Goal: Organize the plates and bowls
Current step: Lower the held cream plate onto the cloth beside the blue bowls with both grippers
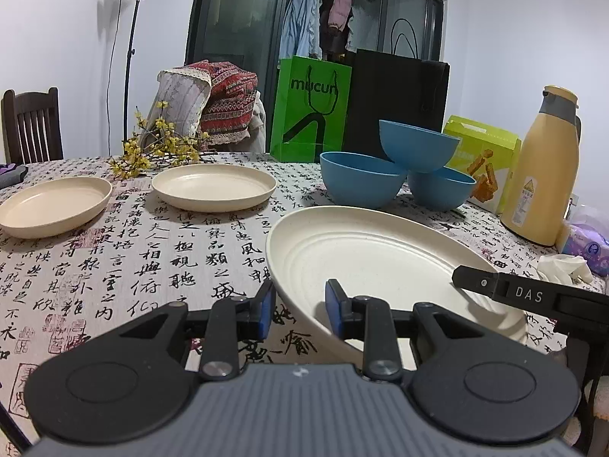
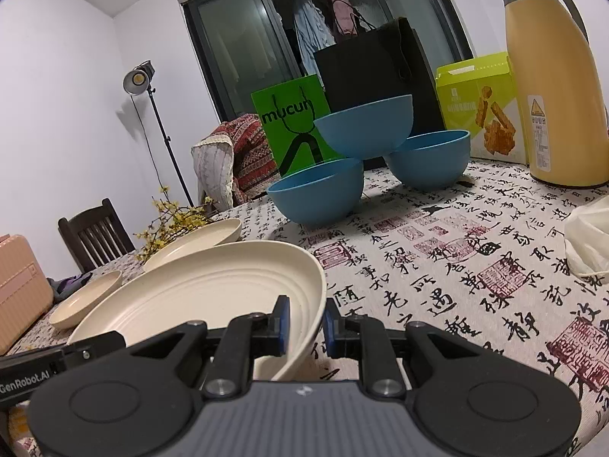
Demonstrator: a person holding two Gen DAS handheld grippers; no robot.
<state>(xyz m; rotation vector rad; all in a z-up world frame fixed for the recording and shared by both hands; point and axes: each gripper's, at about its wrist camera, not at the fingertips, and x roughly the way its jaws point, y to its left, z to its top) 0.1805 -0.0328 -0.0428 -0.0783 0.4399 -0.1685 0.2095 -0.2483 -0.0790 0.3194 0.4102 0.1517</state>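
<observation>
While the surface [image 1: 144, 251] under its calligraphy-printed cloth fills most of what we see, the writing on it is too stylised for us to read. At the far edge a green bag [image 1: 310, 110] reads "mucun"; the yellow-green box [image 2: 477, 108] beside the flask [image 2: 548, 76] carries print too small to make out. Three blue bowls [image 1: 361, 182] sit piled far right, two cream plates [image 1: 213, 186] far left. We hold the near cream plate [image 1: 365, 251] tilted, its low edge hidden: our left gripper [image 1: 298, 304] and right gripper [image 2: 306, 323] each clench its rim.
</observation>
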